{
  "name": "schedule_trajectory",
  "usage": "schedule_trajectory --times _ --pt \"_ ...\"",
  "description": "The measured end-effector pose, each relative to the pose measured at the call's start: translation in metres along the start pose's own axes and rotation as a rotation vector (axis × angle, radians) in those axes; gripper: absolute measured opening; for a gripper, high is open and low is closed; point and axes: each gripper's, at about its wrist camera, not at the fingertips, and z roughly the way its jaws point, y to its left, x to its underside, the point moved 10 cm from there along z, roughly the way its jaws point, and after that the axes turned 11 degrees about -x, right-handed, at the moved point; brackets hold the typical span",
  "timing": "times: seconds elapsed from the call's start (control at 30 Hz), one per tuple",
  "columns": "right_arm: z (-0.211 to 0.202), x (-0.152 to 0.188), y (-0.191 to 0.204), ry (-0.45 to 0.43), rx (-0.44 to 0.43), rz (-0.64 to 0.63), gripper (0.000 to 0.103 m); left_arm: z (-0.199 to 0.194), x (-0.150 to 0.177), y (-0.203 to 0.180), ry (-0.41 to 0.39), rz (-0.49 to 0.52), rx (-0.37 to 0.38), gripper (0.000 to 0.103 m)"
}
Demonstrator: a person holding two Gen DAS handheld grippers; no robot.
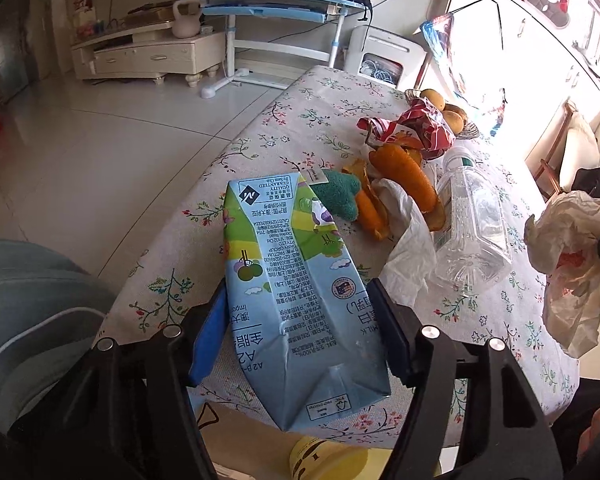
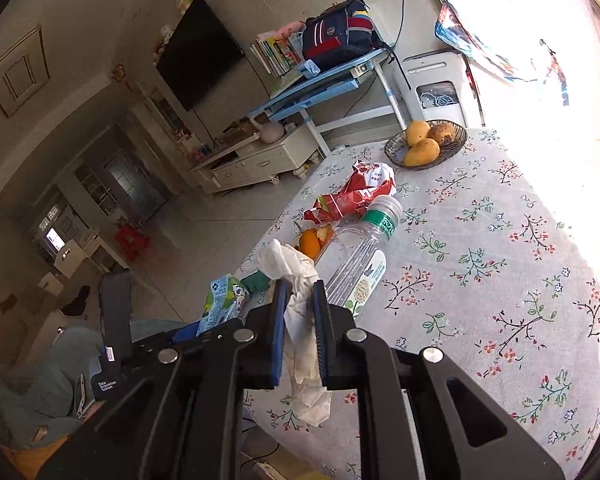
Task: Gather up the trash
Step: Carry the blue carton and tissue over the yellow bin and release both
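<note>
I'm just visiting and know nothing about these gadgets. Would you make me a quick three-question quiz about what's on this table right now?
1. True or false: the left gripper is closed on the milk carton.
2. What does the right gripper pinch?
A. the plastic bottle
B. a crumpled white tissue
C. the red wrapper
3. Fill in: the wire basket at the far end of the table holds three ____.

Key:
1. True; both pads press the carton's sides.
2. B
3. Mangoes

bottle beside peel on table
</note>
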Motion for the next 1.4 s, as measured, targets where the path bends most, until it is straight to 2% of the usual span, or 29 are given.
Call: schedule_trajectory --times 0.17,0.3,0.57,0.63,0.7,0.77,0.87,0.9,0.97,1.03,1.13,1.23,1.27,1.3,1.4 --pt "-0.007 0.024 0.011 0.018 -0.018 0.029 0.014 -0.018 0.005 0.010 -0.029 -0.023 0.031 0.064" --pt "-0.008 0.060 0.024 0.088 -0.021 0.041 0.015 -0.038 0.015 0.015 -0.047 -0.027 0.064 0.064" --pt "-0.009 0.182 0.033 0.386 0.076 0.074 0.015 -0.078 0.070 -0.007 -0.054 0.084 0.145 0.064" --pt "-0.012 0.201 0.027 0.436 0.128 0.077 0.023 -0.084 0.089 -0.019 -0.038 0.129 0.171 0.064" --pt "-0.019 0.201 0.022 0.416 0.174 0.083 0.038 -0.088 0.110 -0.031 -0.016 0.179 0.194 0.064" --pt "-0.030 0.186 0.017 0.347 0.192 0.104 0.046 -0.089 0.131 -0.043 0.018 0.224 0.216 0.064" --pt "-0.048 0.162 0.009 0.228 0.224 0.123 0.052 -0.087 0.163 -0.060 0.081 0.298 0.243 0.064" --pt "-0.054 0.155 0.005 0.187 0.230 0.133 0.057 -0.087 0.174 -0.065 0.100 0.329 0.248 0.065" --pt "-0.065 0.143 -0.002 0.106 0.246 0.152 0.060 -0.083 0.197 -0.076 0.148 0.405 0.252 0.065" --pt "-0.070 0.135 -0.006 0.050 0.251 0.167 0.060 -0.076 0.227 -0.089 0.233 0.521 0.260 0.065" --pt "-0.069 0.124 -0.005 0.010 0.270 0.162 0.060 -0.065 0.263 -0.093 0.322 0.655 0.210 0.065" --pt "-0.061 0.122 -0.006 0.001 0.303 0.132 0.061 -0.068 0.252 -0.091 0.274 0.648 0.177 0.067" --pt "-0.060 0.120 -0.006 0.003 0.318 0.120 0.062 -0.070 0.242 -0.088 0.241 0.627 0.173 0.071" --pt "-0.056 0.120 -0.006 0.006 0.333 0.110 0.062 -0.073 0.228 -0.083 0.199 0.607 0.154 0.076" --pt "-0.055 0.118 -0.006 -0.003 0.386 0.072 0.068 -0.082 0.181 -0.065 0.054 0.528 0.082 0.081"
